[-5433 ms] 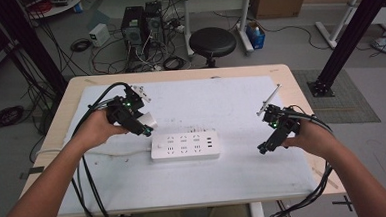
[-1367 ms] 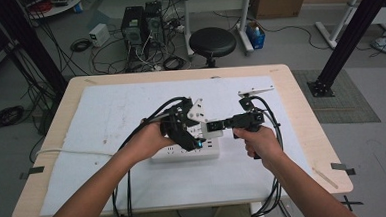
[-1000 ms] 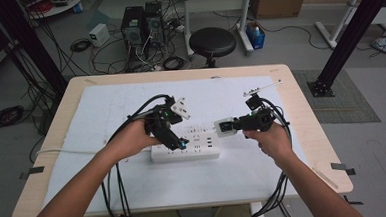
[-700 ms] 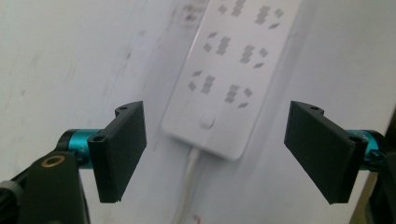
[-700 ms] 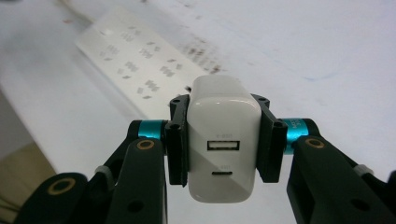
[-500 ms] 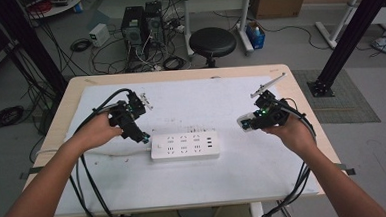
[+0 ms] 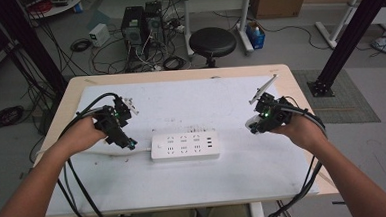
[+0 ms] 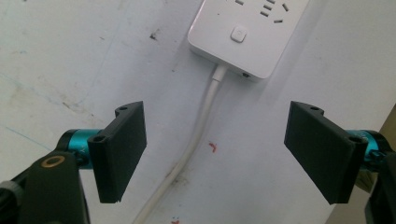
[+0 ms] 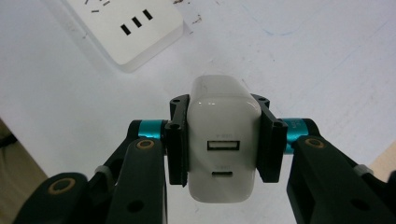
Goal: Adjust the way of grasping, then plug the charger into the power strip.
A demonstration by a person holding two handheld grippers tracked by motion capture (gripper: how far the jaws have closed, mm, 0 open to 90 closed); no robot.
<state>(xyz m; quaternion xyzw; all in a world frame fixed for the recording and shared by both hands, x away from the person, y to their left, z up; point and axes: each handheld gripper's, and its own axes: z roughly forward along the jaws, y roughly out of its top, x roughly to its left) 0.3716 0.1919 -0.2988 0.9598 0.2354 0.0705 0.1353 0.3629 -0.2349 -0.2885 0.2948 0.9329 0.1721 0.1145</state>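
Our right tongs (image 9: 223, 144) pinch a white charger (image 9: 223, 140), ports facing us; left tongs (image 8: 224, 154) spread over the cord (image 8: 196, 140) of the power strip (image 7: 185, 146) lying left-to-right mid-table (image 7: 180, 96).

A wooden table (image 7: 300, 90) carries a white mat (image 7: 205, 100), stained and scuffed. Behind the table stands a black round stool (image 7: 212, 41); left of it, two dark computer towers (image 7: 139, 23) among tangled cables (image 7: 102, 48), with a small white box (image 7: 98, 33) nearby. A blue bottle (image 7: 255, 36) sits beside a desk leg. A black frame post (image 7: 350, 32) rises at right.
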